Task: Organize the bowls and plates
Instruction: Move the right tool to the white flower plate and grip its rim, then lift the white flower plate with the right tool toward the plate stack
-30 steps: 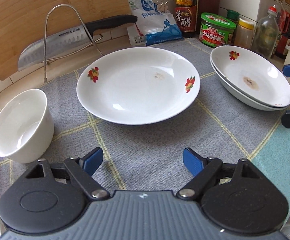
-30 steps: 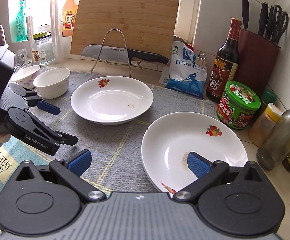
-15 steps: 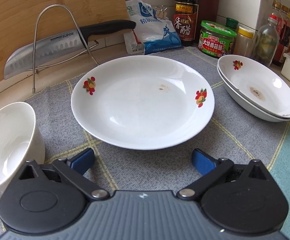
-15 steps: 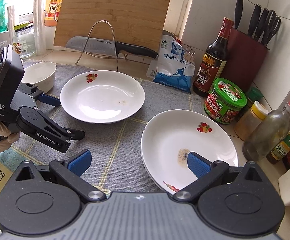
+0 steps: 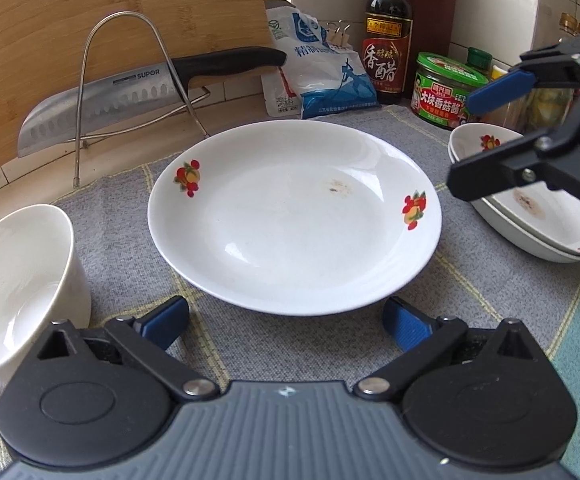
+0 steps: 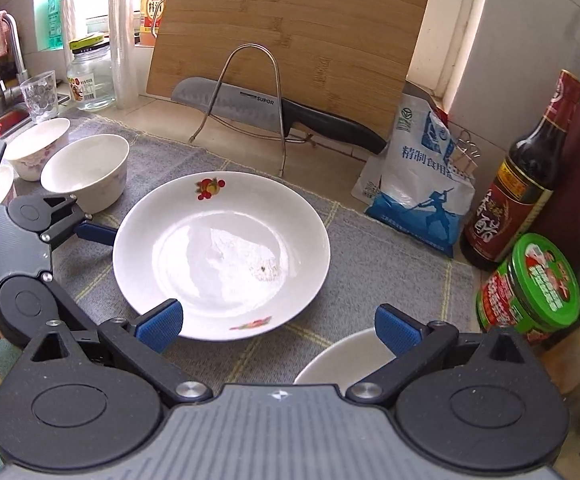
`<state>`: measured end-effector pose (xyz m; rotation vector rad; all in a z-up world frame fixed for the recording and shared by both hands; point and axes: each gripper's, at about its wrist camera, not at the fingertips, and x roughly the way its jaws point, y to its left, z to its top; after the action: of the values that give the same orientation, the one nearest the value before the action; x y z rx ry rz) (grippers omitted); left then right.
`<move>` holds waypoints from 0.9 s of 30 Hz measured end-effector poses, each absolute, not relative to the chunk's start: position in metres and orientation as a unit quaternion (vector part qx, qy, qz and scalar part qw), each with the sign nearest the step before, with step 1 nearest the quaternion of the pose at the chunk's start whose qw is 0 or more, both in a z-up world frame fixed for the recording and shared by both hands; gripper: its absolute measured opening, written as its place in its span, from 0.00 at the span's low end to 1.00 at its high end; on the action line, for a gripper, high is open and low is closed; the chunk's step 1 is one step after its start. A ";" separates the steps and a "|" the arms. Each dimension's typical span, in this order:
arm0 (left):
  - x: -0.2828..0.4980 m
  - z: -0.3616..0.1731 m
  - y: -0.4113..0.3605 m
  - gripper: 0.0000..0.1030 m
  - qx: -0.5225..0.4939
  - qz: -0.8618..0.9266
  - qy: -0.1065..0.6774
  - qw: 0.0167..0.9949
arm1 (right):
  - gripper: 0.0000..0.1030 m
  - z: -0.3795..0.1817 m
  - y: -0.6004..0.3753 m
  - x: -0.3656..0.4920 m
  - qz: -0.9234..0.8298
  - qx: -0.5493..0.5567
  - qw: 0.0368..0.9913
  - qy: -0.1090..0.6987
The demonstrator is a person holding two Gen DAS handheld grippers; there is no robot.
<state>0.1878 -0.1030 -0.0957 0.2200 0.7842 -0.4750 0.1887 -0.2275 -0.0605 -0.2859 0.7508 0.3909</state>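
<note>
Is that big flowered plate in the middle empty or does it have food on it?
Empty. The plate lies flat on the mat with only a small brown smear near its centre; nothing else sits in it.

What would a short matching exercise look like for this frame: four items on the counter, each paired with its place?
Items:
1. single plate
2. stacked plates
3. plain white bowl
4. knife

Places:
A. resting across the wire stand, in front of the cutting board
B. left edge of the grey mat
C. middle of the grey mat
D. right side of the mat, under the right gripper

Pairs: 1-C, 2-D, 3-B, 4-A
</note>
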 end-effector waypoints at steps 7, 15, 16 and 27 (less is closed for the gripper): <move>0.191 -0.096 -0.104 1.00 0.100 -0.219 0.375 0.895 | 1.00 -0.069 -0.224 0.238 0.229 -0.144 0.884 0.381; 0.193 -0.097 -0.104 1.00 0.099 -0.221 0.369 0.897 | 1.00 -0.088 -0.221 0.289 0.260 -0.163 0.851 0.425; 0.193 -0.097 -0.104 1.00 0.099 -0.222 0.369 0.897 | 1.00 -0.090 -0.220 0.294 0.266 -0.165 0.848 0.428; 0.193 -0.095 -0.107 0.99 0.113 -0.221 0.364 0.898 | 1.00 -0.106 -0.213 0.326 0.336 -0.142 0.808 0.462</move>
<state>0.1926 -0.1071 -0.0953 0.2332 0.7538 -0.4581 0.3262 -0.2135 -0.1058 -0.3039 0.9891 0.7192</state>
